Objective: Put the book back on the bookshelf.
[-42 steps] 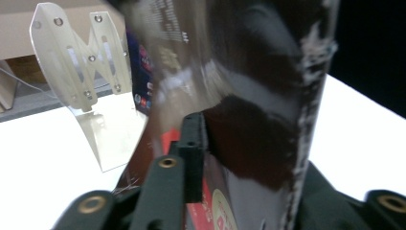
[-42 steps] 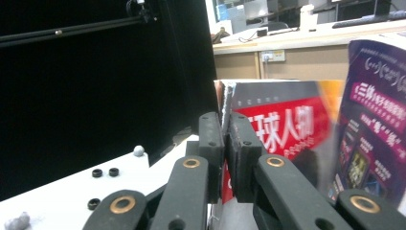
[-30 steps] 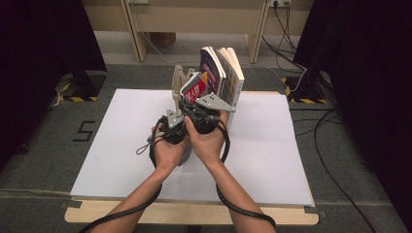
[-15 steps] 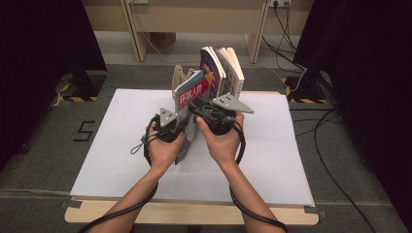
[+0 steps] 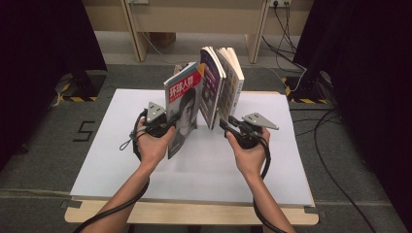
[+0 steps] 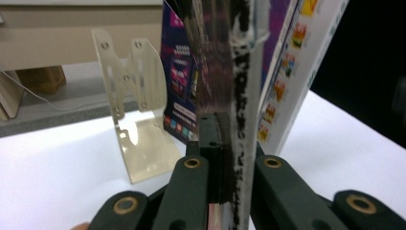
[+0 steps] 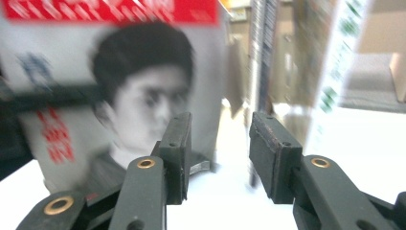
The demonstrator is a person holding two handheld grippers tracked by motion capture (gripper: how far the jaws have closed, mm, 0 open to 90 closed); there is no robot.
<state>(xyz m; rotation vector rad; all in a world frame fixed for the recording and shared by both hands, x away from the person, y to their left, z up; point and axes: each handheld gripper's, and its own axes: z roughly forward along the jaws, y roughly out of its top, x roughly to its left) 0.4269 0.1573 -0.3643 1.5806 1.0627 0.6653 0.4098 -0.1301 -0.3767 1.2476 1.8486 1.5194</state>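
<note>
on the white table top (image 5: 121, 160) a magazine (image 5: 182, 109) stands upright, just left of the standing books (image 5: 221, 82), left gripper (image 5: 160, 127) clamped on its near edge. the right gripper (image 5: 233, 128), jaws apart and empty, sits nearer the books.

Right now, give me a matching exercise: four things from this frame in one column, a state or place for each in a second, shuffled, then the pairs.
Things:
1. left claw
2. right claw
3. magazine
4. bookend

States:
A. open, nothing between its jaws
B. cream metal, standing on the white sheet
C. shut on the magazine's edge
D. red title, face on the cover, held upright

Pairs: 1-C, 2-A, 3-D, 4-B
</note>
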